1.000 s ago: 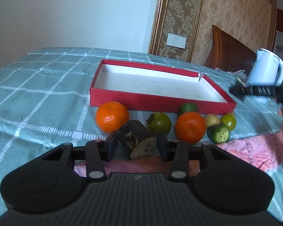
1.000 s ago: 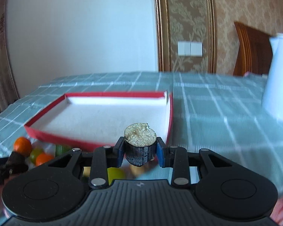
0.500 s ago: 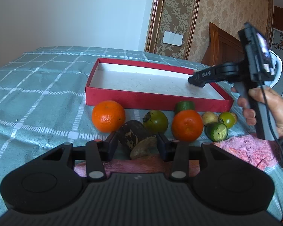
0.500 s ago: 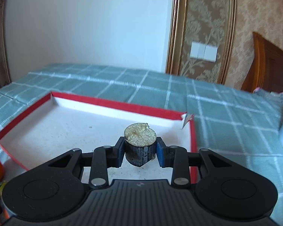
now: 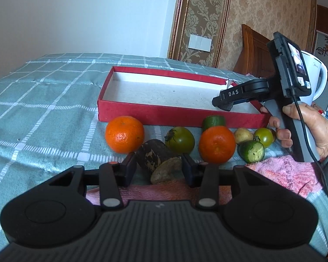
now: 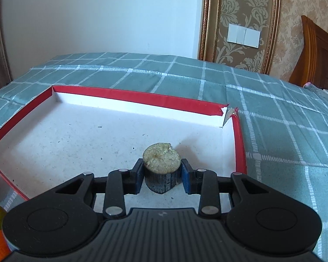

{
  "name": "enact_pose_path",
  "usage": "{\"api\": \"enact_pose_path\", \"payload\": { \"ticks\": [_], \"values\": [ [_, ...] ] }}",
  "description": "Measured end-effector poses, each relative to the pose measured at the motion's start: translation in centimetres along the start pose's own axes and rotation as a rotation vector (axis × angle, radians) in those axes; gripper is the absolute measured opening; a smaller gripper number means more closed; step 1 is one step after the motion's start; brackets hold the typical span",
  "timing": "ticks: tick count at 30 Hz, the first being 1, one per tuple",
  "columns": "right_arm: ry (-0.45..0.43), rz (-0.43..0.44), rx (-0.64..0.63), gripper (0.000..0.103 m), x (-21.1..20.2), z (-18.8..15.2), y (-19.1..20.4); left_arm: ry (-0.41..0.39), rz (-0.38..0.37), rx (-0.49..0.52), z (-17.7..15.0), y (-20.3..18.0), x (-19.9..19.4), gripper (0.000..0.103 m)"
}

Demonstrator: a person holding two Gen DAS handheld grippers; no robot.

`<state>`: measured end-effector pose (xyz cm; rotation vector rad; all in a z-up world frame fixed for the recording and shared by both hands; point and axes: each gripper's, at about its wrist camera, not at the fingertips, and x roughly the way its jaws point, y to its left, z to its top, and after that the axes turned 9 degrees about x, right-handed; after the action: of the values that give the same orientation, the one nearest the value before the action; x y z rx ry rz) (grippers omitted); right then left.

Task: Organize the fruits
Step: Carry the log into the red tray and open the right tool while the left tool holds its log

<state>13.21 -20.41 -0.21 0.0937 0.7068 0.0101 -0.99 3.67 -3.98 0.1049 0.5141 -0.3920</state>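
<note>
Green checked bed (image 5: 43, 100) carries everything; the red box (image 5: 155, 111) sits mid-bed as the drop spot, I reckon, with loose fruit lined along its near wall: two oranges (image 5: 124, 134), green tomatoes (image 5: 181, 139), cut green pieces. My right hand-held gripper (image 6: 163, 175) is over the box's right corner, jaws opening around a dark stub with a pale cut top (image 6: 161, 170), which looks set down on the box floor. My left hand-held gripper (image 5: 158, 167) brackets another dark chunk (image 5: 155, 159) by the pink towel (image 5: 284, 170); contact unclear. Only left view shows the fruit row and right hand (image 5: 304, 126); only right view shows the torn box corner close.
</note>
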Motion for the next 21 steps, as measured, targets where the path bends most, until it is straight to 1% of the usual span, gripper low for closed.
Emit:
{"api": "enact_pose_path", "payload": {
  "ticks": [1, 3, 4, 5, 10, 13, 14, 15, 18, 21],
  "values": [
    [-0.005, 0.004, 0.006, 0.046, -0.2, 0.0, -0.2, 0.001, 0.001, 0.001, 0.0, 0.0, 0.0, 0.041],
    [-0.020, 0.011, 0.030, 0.061, -0.7, 0.1, -0.5, 0.003, 0.001, 0.002, 0.0, 0.0, 0.1, 0.041],
    [-0.027, 0.019, 0.044, 0.065, -1.0, 0.2, -0.8, 0.003, 0.000, 0.002, 0.0, 0.0, 0.1, 0.041],
    [-0.034, 0.025, 0.058, 0.067, -1.4, 0.2, -1.1, 0.003, 0.001, 0.003, 0.0, -0.1, 0.1, 0.041],
    [-0.066, 0.042, 0.138, 0.067, -3.5, 0.2, -2.9, 0.002, 0.009, 0.017, 0.0, -0.3, 0.1, 0.041],
    [-0.092, 0.040, 0.218, 0.075, -4.6, 0.0, -4.3, -0.001, 0.010, 0.022, -0.1, -0.4, 0.0, 0.041],
    [-0.093, 0.038, 0.246, 0.080, -4.9, -0.1, -4.7, -0.003, 0.006, 0.022, -0.1, -0.3, -0.1, 0.041],
    [-0.091, 0.038, 0.273, 0.081, -5.1, -0.3, -5.2, -0.004, 0.000, 0.021, -0.1, -0.3, -0.1, 0.041],
    [-0.078, 0.049, 0.341, 0.081, -5.4, -1.1, -6.5, -0.006, -0.001, 0.025, -0.1, -0.4, -0.3, 0.041],
    [-0.075, 0.039, 0.364, 0.081, -5.5, -1.5, -7.1, -0.004, 0.003, 0.020, -0.2, -0.5, -0.5, 0.041]
  ]
}}
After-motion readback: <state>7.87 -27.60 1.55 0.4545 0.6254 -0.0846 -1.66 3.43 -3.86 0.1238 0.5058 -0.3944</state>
